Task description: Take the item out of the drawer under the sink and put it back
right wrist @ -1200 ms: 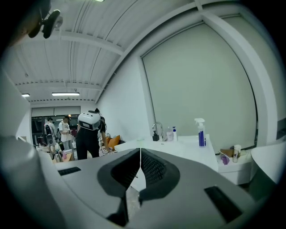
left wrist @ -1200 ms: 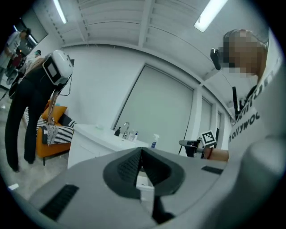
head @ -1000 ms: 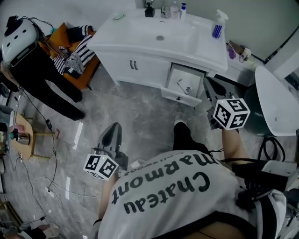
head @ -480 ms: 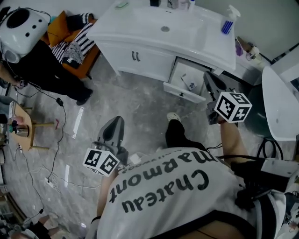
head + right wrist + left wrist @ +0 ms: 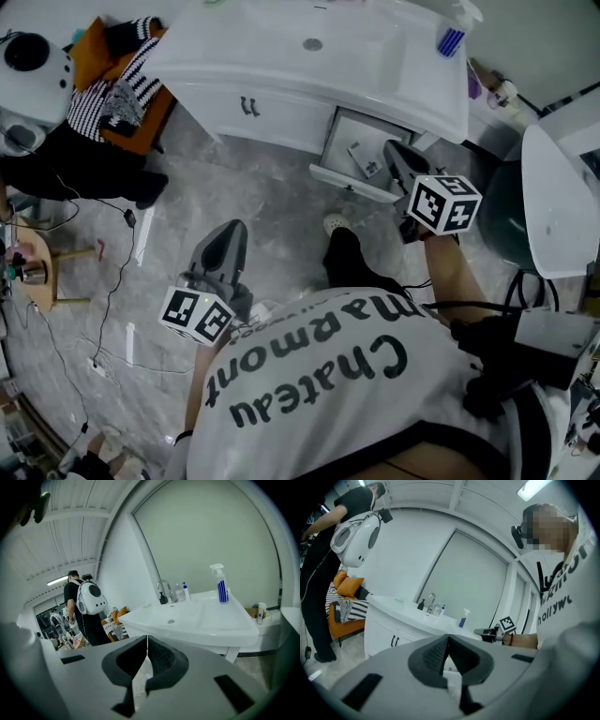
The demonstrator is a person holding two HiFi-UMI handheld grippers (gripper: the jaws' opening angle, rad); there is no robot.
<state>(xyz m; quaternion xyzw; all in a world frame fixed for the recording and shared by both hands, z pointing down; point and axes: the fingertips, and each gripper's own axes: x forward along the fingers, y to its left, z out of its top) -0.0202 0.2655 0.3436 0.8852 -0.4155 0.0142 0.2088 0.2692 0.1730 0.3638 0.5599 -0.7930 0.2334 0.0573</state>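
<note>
Though cable-strewn, grey floor (image 5: 272, 206) below drawer (image 5: 354, 185)

sink (image 5: 375, 56): white, glossy, smooth
drawer (image 5: 352, 185) front: white, smooth
floor (image 5: 272, 216): grey marbled, polished, reflective
cloth (image 5: 108, 89), upper left of the frame: striped knit, matt

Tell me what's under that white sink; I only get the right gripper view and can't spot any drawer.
Observer: In the head view, a drawer under the sink is pulled open, and the right gripper is close by, pointing toward it.
Operator: Anything inside it?
Observer: A few small items lie in it, too small to tell what they are.
Operator: And the other gripper?
Observer: The left gripper hangs low over the grey floor, away from the drawer, its jaws shut on nothing.
</note>
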